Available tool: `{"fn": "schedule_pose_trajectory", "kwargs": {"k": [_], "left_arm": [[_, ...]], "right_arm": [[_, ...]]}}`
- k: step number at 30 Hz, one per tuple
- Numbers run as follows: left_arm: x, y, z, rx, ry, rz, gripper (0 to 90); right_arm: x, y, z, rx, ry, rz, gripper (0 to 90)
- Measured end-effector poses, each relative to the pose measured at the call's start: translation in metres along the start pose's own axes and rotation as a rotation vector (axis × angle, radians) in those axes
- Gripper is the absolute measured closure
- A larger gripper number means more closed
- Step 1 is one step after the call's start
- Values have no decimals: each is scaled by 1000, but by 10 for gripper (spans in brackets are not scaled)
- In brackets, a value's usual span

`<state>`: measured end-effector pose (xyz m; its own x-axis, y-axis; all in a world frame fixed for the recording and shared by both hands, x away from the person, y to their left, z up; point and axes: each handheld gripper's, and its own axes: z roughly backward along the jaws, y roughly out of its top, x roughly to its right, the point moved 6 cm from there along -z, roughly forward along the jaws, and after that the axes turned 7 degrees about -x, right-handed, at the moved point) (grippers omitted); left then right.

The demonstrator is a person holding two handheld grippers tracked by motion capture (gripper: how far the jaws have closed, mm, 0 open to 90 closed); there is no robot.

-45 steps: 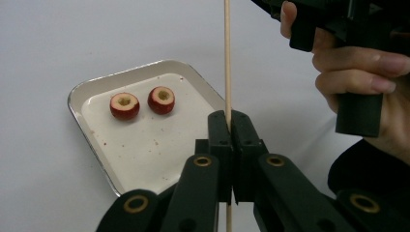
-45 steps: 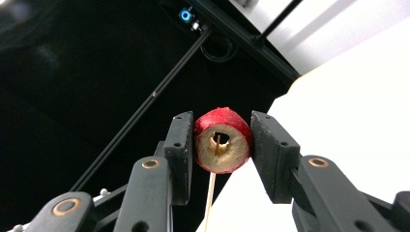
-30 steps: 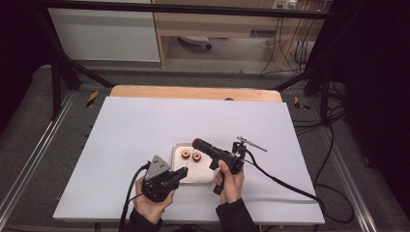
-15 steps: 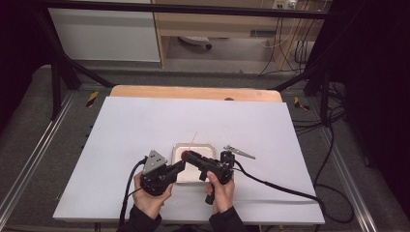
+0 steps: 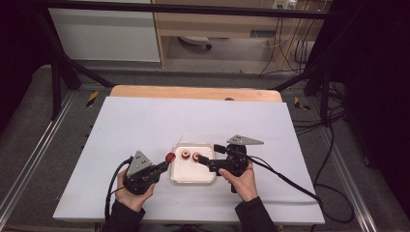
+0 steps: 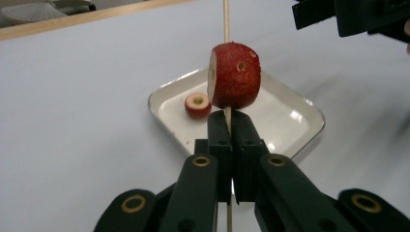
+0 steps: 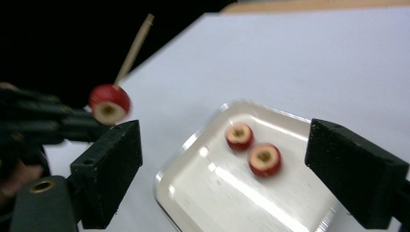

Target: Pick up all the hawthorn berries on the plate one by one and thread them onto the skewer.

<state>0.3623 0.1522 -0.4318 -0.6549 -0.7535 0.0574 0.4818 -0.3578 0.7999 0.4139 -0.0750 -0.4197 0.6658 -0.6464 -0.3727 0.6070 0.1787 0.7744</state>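
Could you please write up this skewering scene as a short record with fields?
Work in hand: threading red fruit pieces onto a wooden skewer
Left gripper: jaws shut on the skewer, one fruit piece already threaded just above them
Right gripper: jaws have just been opening, now wide apart with nothing between them, above the tray
Tray: white, shallow, on the white table
Left in tray: two cored fruit pieces, lying side by side

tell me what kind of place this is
Probably a lab recording bench, not a kitchen: a white-covered table inside a dark metal frame, with cables trailing over the floor beside it.
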Motion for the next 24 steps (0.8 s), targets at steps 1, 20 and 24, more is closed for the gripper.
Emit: {"fn": "schedule_pose_trajectory", "kwargs": {"k": [1,20,24], "left_arm": [[-3,-4,1,-4,-2,5,878],[-19,-26,1,-51,-15,8,877],[-20,-26,1,-50,-20,14,877]], "right_arm": [[2,-1,-1,-30,-15,10,122],[16,20,-69,-574,-244,204,307],[17,17,-83,-633,-246,197,370]]}}
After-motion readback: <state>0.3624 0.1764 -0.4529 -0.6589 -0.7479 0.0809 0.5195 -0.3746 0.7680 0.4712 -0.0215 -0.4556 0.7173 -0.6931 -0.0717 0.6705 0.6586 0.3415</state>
